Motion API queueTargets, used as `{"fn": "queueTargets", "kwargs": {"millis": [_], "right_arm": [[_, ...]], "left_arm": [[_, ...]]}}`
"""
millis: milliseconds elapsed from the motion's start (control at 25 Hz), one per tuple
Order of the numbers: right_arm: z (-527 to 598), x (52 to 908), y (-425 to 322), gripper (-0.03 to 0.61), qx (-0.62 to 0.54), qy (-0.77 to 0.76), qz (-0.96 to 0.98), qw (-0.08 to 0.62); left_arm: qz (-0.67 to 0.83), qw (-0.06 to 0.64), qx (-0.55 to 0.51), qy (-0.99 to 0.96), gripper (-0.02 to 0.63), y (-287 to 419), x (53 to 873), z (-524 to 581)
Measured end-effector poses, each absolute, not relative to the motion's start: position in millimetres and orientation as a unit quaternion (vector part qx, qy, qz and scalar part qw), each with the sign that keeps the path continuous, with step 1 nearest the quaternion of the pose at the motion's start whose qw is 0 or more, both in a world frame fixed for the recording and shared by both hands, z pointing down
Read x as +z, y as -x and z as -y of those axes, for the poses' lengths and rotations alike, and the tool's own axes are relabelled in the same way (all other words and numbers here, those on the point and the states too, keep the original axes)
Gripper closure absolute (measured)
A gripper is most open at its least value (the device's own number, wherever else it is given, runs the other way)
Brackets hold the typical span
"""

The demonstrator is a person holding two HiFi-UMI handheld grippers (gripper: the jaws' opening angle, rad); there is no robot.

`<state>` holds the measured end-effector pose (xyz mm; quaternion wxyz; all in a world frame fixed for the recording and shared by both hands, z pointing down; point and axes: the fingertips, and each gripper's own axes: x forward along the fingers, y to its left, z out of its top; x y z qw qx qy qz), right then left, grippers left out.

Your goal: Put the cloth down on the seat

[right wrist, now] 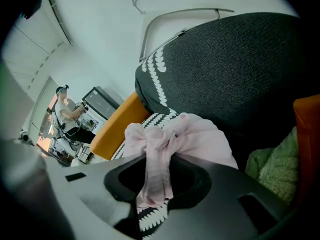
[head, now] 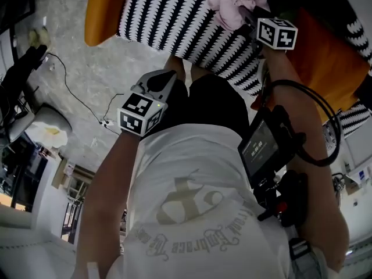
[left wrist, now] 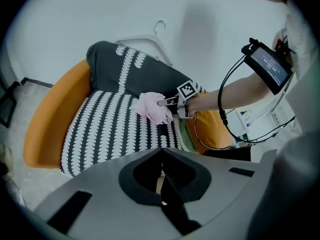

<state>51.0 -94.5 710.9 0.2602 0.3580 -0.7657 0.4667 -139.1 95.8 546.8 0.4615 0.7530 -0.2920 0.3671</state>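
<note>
Pink cloth (right wrist: pixel 175 139) clamped in right claw (right wrist: pixel 153 188), over striped seat (head: pixel 168 16)

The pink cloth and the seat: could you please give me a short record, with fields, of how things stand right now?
cloth: pink, bunched, one fold pinched between jaws
right gripper: shut on the cloth, above the seat
seat: black-and-white patterned cushion in an orange chair
contact: cannot tell whether the cloth touches the seat
left gripper: jaws together, empty, back from the seat
task: cloth not yet let go
</note>
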Motion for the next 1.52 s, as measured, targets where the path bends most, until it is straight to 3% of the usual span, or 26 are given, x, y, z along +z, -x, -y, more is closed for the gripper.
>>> {"fn": "queueTargets", "kwargs": {"millis": [560,840,1040,1520], "right_arm": [[59.3,768.1,-56.0,0.447,0.448,-0.322,0.763,0.338],[44.8,768.1,-51.4,0.39,0.46,-0.328,0.754,0.336],[23.2,745.5,-45.7,0.384,0.474,-0.358,0.742,0.31],[5.7,674.8,-101.3,0.541,0.494,-0.455,0.712,0.205]], "left_arm": [[0.283,0.462,0.381,-0.749,0.601,113.3,551.3,-119.5],[0.269,0.452,0.374,-0.764,0.601,108.7,549.8,-125.0],[0.25,0.432,0.377,-0.78,0.601,121.5,541.9,-138.1],[0.221,0.374,0.378,-0.817,0.601,110.7,527.0,-80.6]]}}
